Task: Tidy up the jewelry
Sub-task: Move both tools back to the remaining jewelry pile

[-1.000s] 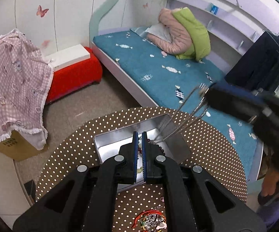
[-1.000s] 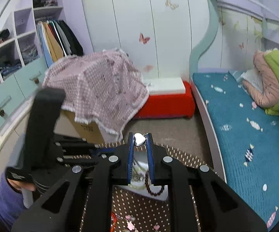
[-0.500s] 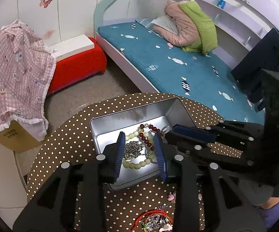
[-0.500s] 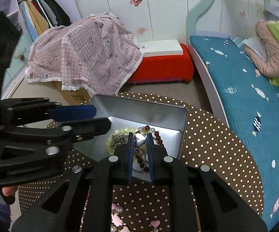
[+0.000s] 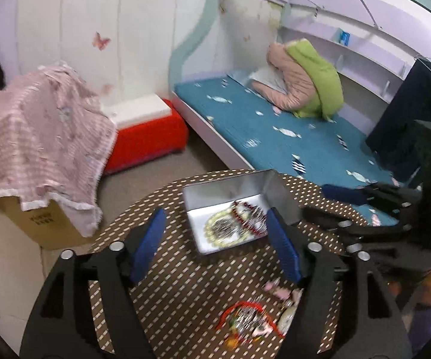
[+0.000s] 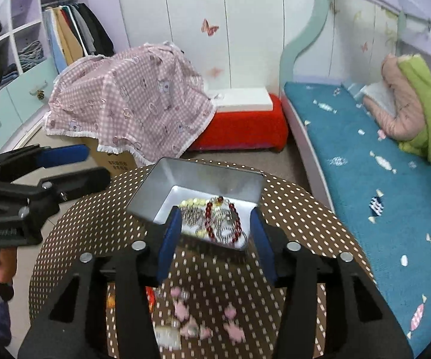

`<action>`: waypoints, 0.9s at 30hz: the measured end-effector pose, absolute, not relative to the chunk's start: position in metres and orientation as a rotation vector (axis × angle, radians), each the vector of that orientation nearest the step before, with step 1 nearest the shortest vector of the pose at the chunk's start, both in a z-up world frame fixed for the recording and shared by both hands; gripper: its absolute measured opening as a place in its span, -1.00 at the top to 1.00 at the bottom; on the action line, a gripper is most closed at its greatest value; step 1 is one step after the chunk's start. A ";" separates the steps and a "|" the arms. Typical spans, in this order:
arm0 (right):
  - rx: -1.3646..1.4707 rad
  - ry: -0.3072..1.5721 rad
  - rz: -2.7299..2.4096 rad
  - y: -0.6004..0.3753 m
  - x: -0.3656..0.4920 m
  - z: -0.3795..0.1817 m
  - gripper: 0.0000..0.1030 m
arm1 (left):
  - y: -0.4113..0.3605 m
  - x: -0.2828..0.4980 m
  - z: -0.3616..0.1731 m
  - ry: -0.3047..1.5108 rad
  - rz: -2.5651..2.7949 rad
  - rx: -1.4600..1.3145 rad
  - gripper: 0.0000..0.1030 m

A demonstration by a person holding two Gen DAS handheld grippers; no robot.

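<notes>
Metal tin (image 6: 206, 176) between wide-spread grippers (image 5: 215, 239) (image 6: 215, 239), mid-table (image 6: 305, 209).

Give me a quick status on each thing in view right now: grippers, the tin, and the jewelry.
left gripper: open, empty, above the table.
right gripper: open, empty, over the tin's near edge.
metal tin: lidless, upright on the polka-dot table.
dark red bead bracelet: lying inside the tin.
pale green bead bracelet: inside the tin, beside a silver chain.
loose jewelry pile: on the table, outside the tin.
pink charms: scattered on the table, blurred.
</notes>
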State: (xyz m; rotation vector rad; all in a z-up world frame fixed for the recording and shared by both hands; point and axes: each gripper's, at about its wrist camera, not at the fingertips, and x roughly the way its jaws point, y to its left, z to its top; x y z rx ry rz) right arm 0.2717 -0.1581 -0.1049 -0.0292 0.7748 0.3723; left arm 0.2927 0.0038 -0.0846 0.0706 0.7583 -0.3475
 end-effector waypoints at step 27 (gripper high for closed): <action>0.133 0.880 0.343 -0.196 0.172 -0.179 -0.11 | -0.002 0.214 -0.207 0.942 -0.242 0.034 -0.12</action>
